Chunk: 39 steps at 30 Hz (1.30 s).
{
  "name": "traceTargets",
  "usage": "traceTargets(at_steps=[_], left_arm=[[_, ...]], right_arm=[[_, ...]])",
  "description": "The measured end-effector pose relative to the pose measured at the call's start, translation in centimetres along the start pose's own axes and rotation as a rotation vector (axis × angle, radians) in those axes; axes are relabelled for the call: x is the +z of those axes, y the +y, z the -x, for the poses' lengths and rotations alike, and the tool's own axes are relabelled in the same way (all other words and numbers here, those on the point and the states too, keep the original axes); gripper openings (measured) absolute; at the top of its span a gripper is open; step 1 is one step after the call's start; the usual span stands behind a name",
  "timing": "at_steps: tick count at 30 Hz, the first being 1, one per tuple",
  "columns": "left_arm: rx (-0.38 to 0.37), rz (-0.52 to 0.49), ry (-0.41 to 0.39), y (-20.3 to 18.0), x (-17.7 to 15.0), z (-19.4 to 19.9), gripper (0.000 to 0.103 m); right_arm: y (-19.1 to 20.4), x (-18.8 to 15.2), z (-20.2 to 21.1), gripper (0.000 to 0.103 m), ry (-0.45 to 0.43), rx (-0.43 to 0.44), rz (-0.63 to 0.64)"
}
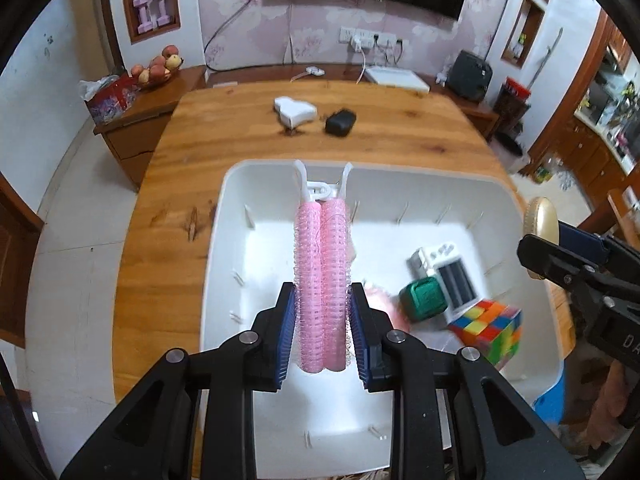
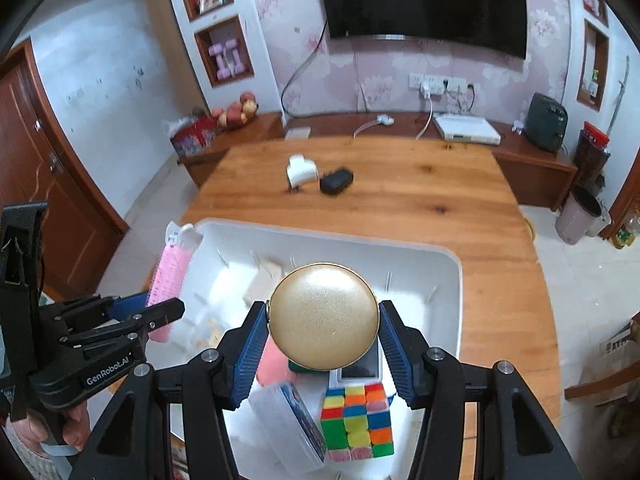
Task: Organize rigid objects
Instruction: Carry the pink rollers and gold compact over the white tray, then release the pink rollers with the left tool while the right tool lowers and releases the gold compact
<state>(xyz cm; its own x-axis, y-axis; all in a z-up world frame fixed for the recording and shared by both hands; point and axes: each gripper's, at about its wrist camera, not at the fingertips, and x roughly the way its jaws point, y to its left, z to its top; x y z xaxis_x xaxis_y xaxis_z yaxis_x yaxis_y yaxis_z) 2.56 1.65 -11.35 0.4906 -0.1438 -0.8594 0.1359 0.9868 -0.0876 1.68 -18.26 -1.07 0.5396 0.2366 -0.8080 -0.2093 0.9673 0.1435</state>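
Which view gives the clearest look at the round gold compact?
The right wrist view: the round gold compact fills the middle, its whole domed face visible between the right hand-held gripper's blue pads. The left wrist view shows only its edge at the right border, partly hidden by that gripper.

Wooden table [image 1: 400, 136] bearing white bin [image 1: 400, 184], white box [image 1: 295, 111], black case [image 1: 340, 122].

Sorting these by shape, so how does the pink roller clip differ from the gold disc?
The pink roller clip is long, bristly and double-barrelled with white handles; the gold disc is round, smooth and shiny. The clip sits in the left tongs, the disc in the right tongs, which stand wider apart. Both are gripped and held above the white bin.
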Motion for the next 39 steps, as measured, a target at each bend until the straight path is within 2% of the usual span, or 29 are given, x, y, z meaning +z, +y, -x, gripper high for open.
traceTargets(at_steps=[6, 13, 22, 29, 30, 31, 32, 33, 34, 39], left_arm=[[0.029, -0.024, 0.018, -0.5, -1.0, -1.4, 0.028], [0.023, -0.048, 0.033, -1.2, -1.7, -2.0, 0.028], [0.017, -0.045, 0.05, -1.3, -2.0, -2.4, 0.028], [0.015, -0.048, 0.063, -1.4, -2.1, -2.6, 0.03], [0.017, -0.051, 0.065, -1.4, -2.1, -2.6, 0.034], [0.023, -0.053, 0.068, -1.5, -2.1, -2.6, 0.044], [0.026, -0.052, 0.066, -1.5, -2.0, -2.5, 0.05], [0.029, -0.054, 0.062, -1.5, -2.1, -2.4, 0.059], [0.03, -0.054, 0.052, -1.6, -2.1, -2.2, 0.064], [0.033, -0.056, 0.028, -1.6, -2.1, -1.7, 0.073]], right_arm=[[-0.2, -1.3, -2.6, 0.056, 0.087, 0.007, -0.018], [0.2, -1.4, -2.7, 0.056, 0.094, -0.019, 0.002], [0.6, -2.1, -4.4, 0.056, 0.182, -0.025, 0.014], [0.5, -2.5, -4.9, 0.056, 0.211, -0.015, 0.008], [0.5, -2.5, -4.9, 0.057, 0.213, -0.014, 0.008], [0.5, -2.5, -4.9, 0.058, 0.213, -0.013, 0.008], [0.5, -2.5, -4.8, 0.06, 0.21, -0.01, 0.007], [0.6, -2.5, -4.7, 0.064, 0.206, -0.009, 0.006], [0.6, -2.4, -4.6, 0.067, 0.199, -0.008, 0.007], [0.6, -2.3, -4.1, 0.067, 0.179, -0.007, 0.007]])
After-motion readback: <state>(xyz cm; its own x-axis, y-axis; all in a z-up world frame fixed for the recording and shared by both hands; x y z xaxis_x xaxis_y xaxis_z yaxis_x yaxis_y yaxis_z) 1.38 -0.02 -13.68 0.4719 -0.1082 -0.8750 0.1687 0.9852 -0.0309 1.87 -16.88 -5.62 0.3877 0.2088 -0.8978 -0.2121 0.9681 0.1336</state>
